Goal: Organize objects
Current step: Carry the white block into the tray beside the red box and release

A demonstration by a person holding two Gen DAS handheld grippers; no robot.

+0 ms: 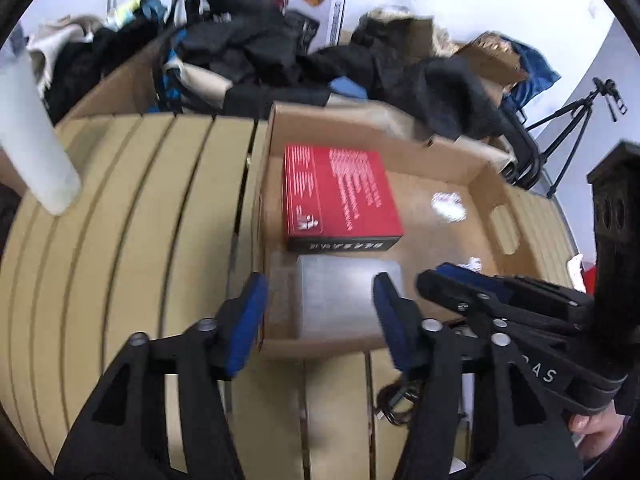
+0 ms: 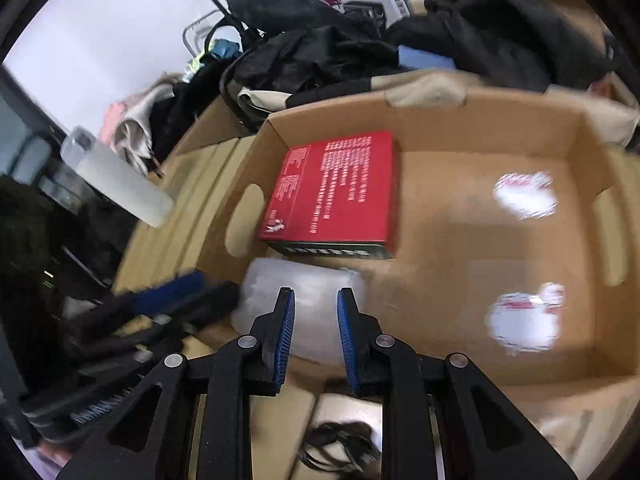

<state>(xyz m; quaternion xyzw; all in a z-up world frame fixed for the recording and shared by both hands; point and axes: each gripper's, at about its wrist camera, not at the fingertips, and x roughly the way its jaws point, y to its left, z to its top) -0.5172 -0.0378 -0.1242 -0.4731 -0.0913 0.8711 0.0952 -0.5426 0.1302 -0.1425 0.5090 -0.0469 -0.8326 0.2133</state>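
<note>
An open cardboard box (image 1: 476,178) (image 2: 440,120) sits on a slatted wooden table. Inside it lie a red flat box (image 1: 340,194) (image 2: 336,192) and, nearer to me, a clear plastic case (image 1: 340,300) (image 2: 304,292). My left gripper (image 1: 318,292) is open and empty, its fingers above the clear case and the box's near wall. My right gripper (image 2: 316,308) is open a little and empty, just above the clear case; it also shows in the left wrist view (image 1: 460,280).
A translucent white bottle (image 1: 32,136) (image 2: 116,178) stands on the table to the left. Dark clothes and bags (image 1: 260,48) (image 2: 320,52) pile behind the box. A black cable (image 2: 340,448) lies below the table's slats. A tripod (image 1: 576,120) stands at the right.
</note>
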